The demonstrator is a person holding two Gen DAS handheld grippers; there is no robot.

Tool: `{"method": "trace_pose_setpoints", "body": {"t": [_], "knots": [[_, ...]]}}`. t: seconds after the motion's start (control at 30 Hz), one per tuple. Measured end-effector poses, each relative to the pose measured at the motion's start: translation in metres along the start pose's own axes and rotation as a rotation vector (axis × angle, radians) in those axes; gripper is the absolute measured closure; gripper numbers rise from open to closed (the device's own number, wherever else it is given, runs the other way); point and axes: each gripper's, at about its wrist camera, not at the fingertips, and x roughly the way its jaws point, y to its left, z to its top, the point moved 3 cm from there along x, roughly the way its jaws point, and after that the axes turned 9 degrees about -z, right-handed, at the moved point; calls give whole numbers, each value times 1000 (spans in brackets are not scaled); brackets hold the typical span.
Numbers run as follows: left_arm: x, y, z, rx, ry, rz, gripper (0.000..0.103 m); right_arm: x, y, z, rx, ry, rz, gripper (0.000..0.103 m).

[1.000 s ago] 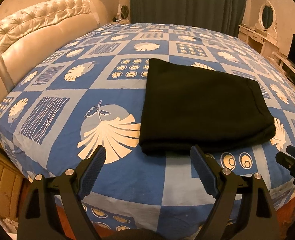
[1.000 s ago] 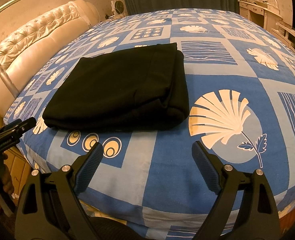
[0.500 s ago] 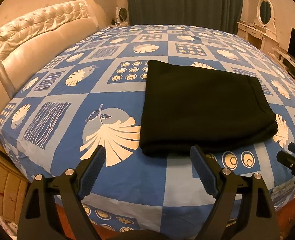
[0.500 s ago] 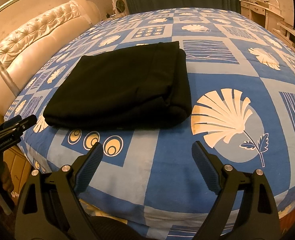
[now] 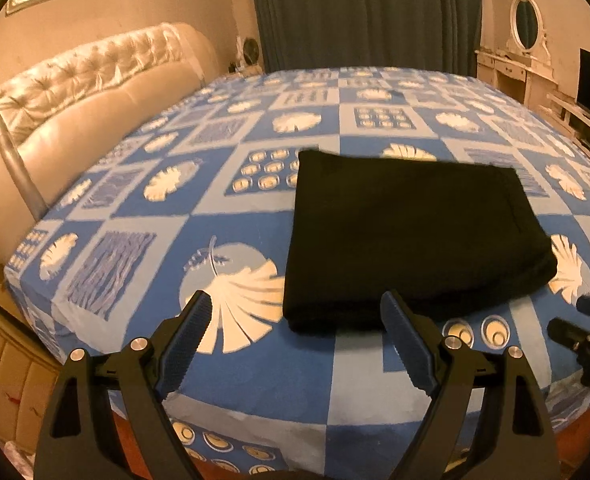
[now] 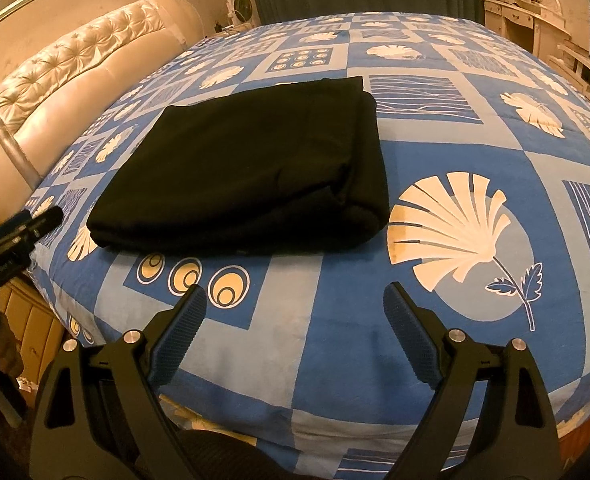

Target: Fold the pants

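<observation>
The left gripper [image 5: 293,338] stands with its jaws wide apart and nothing between them, as does the right gripper [image 6: 295,330]. The black pants [image 5: 407,236], already folded into a rectangle, lie at centre frame on the patterned bed [image 5: 255,372]. A careless regrasp could likely drag the stacked layers askew.

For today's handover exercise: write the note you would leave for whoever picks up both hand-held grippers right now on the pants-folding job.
Left hand-held gripper: open, empty, short of the pants' near edge.
Right hand-held gripper: open, empty, over bare bedsheet.
Black pants: a folded rectangle lying flat on the patterned sheet near the bed's front edge, touched by neither gripper.
Done: the folding looks complete.
Left: probably nothing; at most check the edges and tidy.
</observation>
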Motion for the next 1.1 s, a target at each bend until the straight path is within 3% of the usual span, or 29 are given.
{"method": "trace_pose_setpoints", "body": {"t": [0.17,0.23,0.4,0.57,0.87,1.1], "knots": [[-24,-12,9,44,-142,85,15,1,1,0,-2,2,-1,13],[-32,-18,11,72,-177,62,14,2,1,-1,-3,5,1,13],[-34,-21,12,68,-153,-53,14,5,1,-2,-5,13,4,13],[-22,-18,8,51,-103,-31,14,6,1,-3,-5,19,7,13],[-18,-7,5,-36,-64,-53,14,7,-1,-1,-4,20,10,13],[-13,-6,4,-48,-41,-58,14,7,0,-2,-5,21,9,13]]}}
